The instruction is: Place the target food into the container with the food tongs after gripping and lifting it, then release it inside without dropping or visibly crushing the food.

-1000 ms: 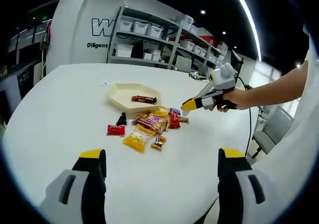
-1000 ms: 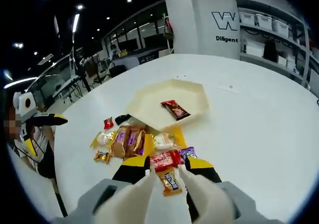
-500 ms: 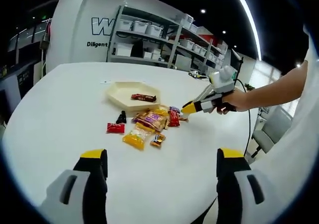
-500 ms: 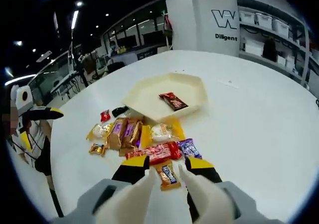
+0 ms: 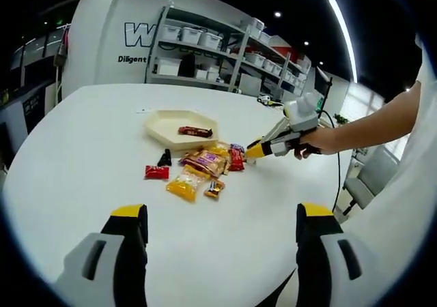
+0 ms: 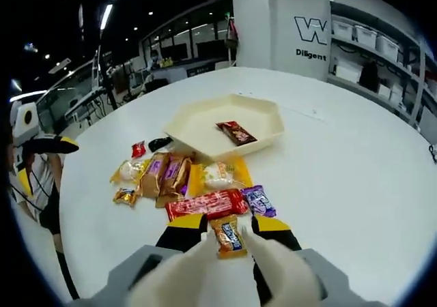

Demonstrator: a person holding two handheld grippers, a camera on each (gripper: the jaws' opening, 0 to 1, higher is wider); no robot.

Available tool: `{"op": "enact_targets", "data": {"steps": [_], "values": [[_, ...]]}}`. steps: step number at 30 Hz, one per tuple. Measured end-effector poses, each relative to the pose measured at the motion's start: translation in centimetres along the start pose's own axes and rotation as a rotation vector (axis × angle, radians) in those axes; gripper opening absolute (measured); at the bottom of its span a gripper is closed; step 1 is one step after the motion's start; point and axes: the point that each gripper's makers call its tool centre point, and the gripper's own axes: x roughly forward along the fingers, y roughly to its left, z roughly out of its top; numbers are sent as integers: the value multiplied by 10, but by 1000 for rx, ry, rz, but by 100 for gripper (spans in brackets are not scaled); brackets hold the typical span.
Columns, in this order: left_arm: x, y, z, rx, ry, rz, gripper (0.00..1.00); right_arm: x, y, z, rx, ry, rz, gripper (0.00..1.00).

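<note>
A cream hexagonal tray holds one red-brown bar. Below it lies a pile of wrapped snacks, with a long red packet and a purple one at its near edge. My right gripper is shut on white food tongs, whose two arms stay apart on either side of a small orange packet lying on the table. In the left gripper view, a hand holds the right gripper at the pile's right edge, beside the tray. My left gripper is wide open, well short of the pile.
The round white table has bare room on all sides of the pile. A red packet and a black one lie apart on its left. Shelving with bins stands behind. The left gripper shows at the left edge.
The right gripper has moved forward and down, so the orange packet now sits deeper between the tong arms. The left gripper view has drawn back slightly; its jaws stay wide apart.
</note>
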Motion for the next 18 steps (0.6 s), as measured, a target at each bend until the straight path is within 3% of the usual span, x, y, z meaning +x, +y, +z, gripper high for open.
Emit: {"op": "enact_targets", "data": {"steps": [3, 9, 13, 18], "values": [[0, 0, 0, 4, 2, -1, 88, -1, -1, 0, 17, 14, -25, 15], [-1, 4, 0, 2, 2, 4, 88, -5, -4, -1, 210, 10, -30, 14], [-1, 6, 0, 1, 1, 5, 88, -7, -2, -3, 203, -1, -32, 15], [0, 7, 1, 1, 0, 2, 88, -13, 0, 14, 249, -64, -30, 15]]}}
